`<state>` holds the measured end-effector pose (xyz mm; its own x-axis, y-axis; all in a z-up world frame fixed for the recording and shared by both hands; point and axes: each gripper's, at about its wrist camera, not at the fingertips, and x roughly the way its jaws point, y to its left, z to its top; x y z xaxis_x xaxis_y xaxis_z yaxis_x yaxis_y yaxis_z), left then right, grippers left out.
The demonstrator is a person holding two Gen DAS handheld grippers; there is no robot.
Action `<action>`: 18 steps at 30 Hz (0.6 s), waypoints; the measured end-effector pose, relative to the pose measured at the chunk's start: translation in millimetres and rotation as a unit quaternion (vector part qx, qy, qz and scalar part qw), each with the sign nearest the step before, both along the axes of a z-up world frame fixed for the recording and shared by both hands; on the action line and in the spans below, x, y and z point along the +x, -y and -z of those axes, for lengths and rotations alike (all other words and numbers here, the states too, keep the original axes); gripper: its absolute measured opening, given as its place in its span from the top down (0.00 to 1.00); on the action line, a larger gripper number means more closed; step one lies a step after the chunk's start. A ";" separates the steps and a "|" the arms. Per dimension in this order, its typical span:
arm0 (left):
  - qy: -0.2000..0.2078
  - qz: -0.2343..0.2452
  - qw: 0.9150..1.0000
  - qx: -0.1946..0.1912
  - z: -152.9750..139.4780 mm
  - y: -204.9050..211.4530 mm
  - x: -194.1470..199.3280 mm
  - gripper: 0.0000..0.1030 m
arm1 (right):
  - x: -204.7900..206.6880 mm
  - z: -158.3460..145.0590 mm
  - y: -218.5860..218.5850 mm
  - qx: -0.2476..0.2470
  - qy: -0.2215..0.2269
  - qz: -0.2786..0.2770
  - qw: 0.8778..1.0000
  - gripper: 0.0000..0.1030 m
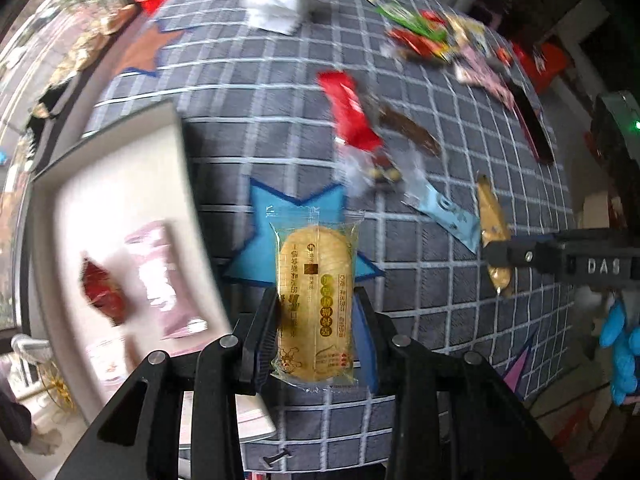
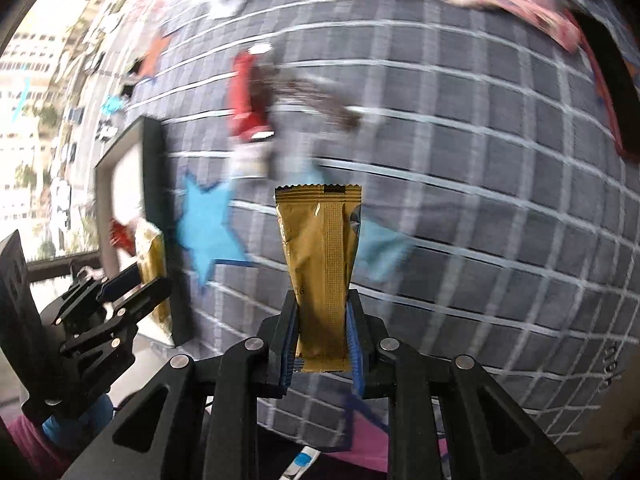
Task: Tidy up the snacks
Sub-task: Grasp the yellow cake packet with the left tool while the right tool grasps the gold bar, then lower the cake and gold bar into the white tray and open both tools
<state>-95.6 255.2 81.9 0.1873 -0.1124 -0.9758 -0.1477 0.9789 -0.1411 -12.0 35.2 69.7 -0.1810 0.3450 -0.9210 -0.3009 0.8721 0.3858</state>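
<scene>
Left claw (image 1: 316, 312) clamped on a clear-wrapped yellow rice cracker (image 1: 315, 280), held off the checked table (image 1: 440, 240), just right of the white tray (image 1: 120, 184). Right claw (image 2: 322, 320) clamped on a gold sachet (image 2: 320, 264), also lifted. Tray holds a red snack (image 1: 102, 292) and pink packet (image 1: 168, 276). Loose snacks (image 1: 352, 116) lie farther out.

My left claw (image 1: 316, 316) pinches a clear-wrapped yellow rice cracker (image 1: 316, 296) upright above the blue star, my right claw (image 2: 322, 328) clamps a gold sachet (image 2: 322, 276) upright, and red (image 1: 350, 110), brown (image 1: 408, 128) and light-blue (image 1: 444, 212) packets lie scattered on the checked cloth.
</scene>
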 end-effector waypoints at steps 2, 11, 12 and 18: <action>0.007 -0.024 1.000 0.001 -6.3 -18.4 -8.7 0.62 | -4.8 -6.3 -27.9 0.008 0.005 -0.023 1.000 0.77; 0.013 -0.129 0.991 0.026 -12.6 -101.4 -44.2 0.62 | -35.8 -21.1 -152.8 0.042 0.016 -0.116 0.992 0.77; 0.012 -0.139 0.990 0.028 -10.4 -108.4 -48.1 0.62 | -40.5 -21.1 -167.7 0.045 0.014 -0.128 0.991 0.77; -0.005 -0.175 0.984 0.031 5.6 -137.0 -71.3 0.62 | -60.4 -4.0 -224.0 0.042 -0.004 -0.163 0.986 0.77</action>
<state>-166.9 392.2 76.3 0.1941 0.0168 -0.9808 -0.4784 0.8745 -0.0797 -72.4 259.2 73.7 -0.3030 0.3428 -0.8892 -0.5564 0.6939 0.4571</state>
